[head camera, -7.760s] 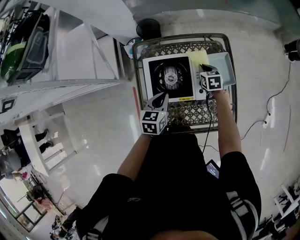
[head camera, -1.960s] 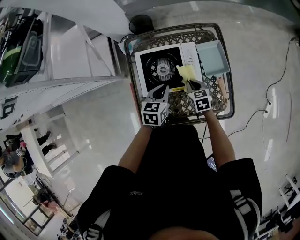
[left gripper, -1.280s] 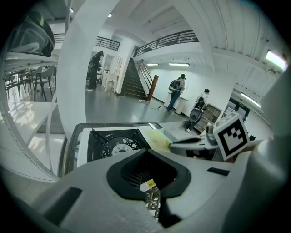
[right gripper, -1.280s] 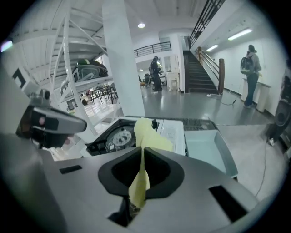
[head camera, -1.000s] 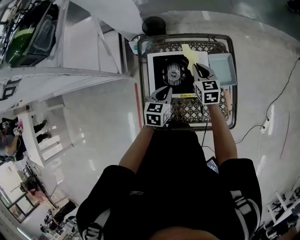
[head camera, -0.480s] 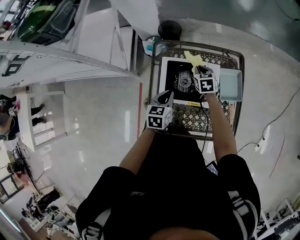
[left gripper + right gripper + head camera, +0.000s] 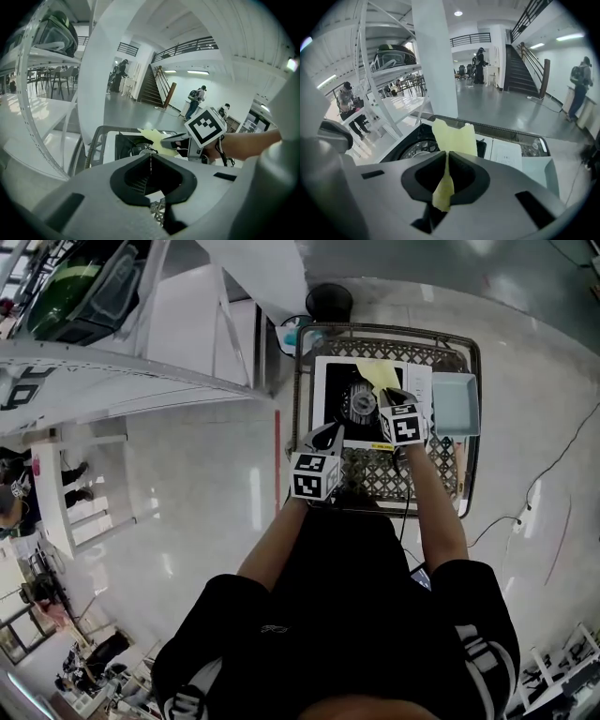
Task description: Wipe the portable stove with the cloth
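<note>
The portable stove (image 7: pixel 330 395), white with a black top and a round burner, sits on a wire mesh cart (image 7: pixel 375 465). My right gripper (image 7: pixel 384 396) is over the stove's right half, beside the burner, shut on a pale yellow cloth (image 7: pixel 375 374). In the right gripper view the cloth (image 7: pixel 452 136) sticks up past the jaws (image 7: pixel 447 157) over the stove (image 7: pixel 417 147), with a tail hanging behind them. My left gripper (image 7: pixel 330 432) hovers at the stove's near edge, shut and holding nothing. Its own view shows the stove (image 7: pixel 126 143) and cloth (image 7: pixel 152 137) ahead.
A light blue tray (image 7: pixel 457 404) lies on the cart right of the stove. A white metal shelf rack (image 7: pixel 141 324) stands left of the cart. A dark round object (image 7: pixel 328 301) is on the floor beyond it. People stand in the hall behind.
My right gripper has come down and towards me with the cloth, from the stove's far edge to beside the burner. The left gripper has barely moved.
</note>
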A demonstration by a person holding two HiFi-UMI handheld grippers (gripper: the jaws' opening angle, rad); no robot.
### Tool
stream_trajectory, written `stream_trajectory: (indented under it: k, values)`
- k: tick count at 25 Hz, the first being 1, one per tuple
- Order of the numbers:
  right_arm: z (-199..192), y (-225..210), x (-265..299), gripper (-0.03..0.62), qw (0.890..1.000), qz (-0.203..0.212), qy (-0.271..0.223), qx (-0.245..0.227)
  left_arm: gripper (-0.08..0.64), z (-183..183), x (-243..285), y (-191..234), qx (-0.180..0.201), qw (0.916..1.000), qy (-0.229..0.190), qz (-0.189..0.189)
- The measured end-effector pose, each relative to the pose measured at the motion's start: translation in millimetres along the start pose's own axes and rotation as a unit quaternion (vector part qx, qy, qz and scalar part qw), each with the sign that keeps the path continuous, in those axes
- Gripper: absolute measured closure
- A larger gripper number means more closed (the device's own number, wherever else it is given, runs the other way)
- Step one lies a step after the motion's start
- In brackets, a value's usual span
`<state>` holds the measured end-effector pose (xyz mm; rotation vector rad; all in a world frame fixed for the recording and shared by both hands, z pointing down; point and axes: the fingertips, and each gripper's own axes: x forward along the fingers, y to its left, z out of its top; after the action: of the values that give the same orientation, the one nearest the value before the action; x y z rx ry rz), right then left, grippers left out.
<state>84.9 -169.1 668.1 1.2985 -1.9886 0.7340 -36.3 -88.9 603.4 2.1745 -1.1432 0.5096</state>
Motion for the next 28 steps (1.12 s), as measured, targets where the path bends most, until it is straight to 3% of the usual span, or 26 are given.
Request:
stream_trajectory:
  k: [14,28]
  values:
    - [-51,19,-33,0.571,0.999,0.009,0.008,0.035,0.538,-5,7,-11,0.012,0.9997,0.012,-0.016]
    - [-83,36,-63,0.571,0.999,0.010,0.007,0.033,0.538,-19,11,-26,0.023,0.9985,0.036,-0.036]
